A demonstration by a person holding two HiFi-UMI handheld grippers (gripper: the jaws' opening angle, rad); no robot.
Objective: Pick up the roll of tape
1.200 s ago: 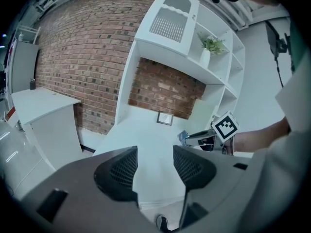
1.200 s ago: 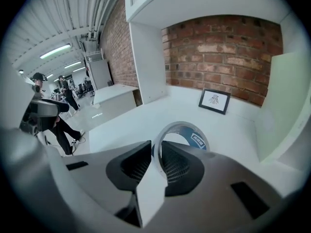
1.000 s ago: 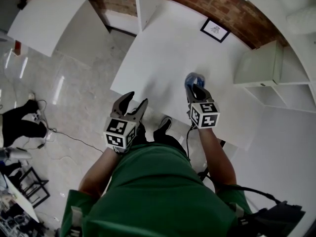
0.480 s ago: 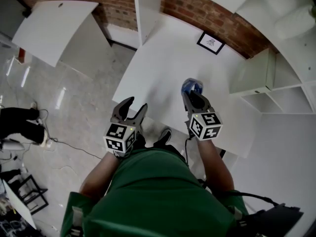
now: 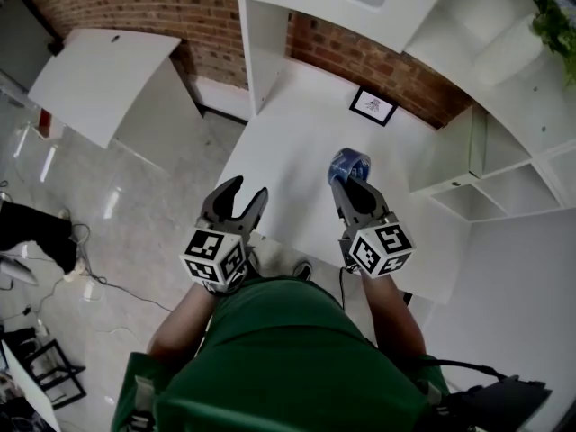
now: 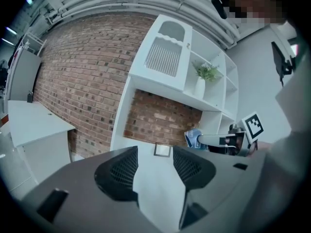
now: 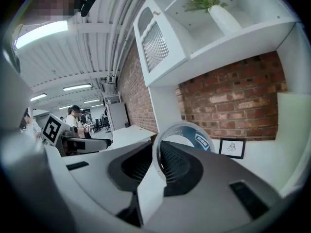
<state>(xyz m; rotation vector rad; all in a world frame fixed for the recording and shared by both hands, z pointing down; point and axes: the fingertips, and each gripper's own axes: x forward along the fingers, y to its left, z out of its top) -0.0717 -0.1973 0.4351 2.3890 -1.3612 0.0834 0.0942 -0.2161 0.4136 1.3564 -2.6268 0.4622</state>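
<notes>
The roll of tape, a clear ring with a blue label, hangs above the white table. My right gripper is shut on it and its jaws are still closing. In the right gripper view the roll of tape stands on edge, its wall pinched between the pads of the right gripper, one jaw reaching through the hole. My left gripper is open and empty over the table's near edge. In the left gripper view the open left gripper frames bare tabletop, with the roll of tape off to the right.
A small framed picture leans against the brick wall at the table's far end. White shelving flanks the table on the right, with a potted plant on a shelf. A second white table stands at the left.
Both grippers have risen, and the tape has come up off the table with the right one. The head view now takes in more of the shelving and wall.
</notes>
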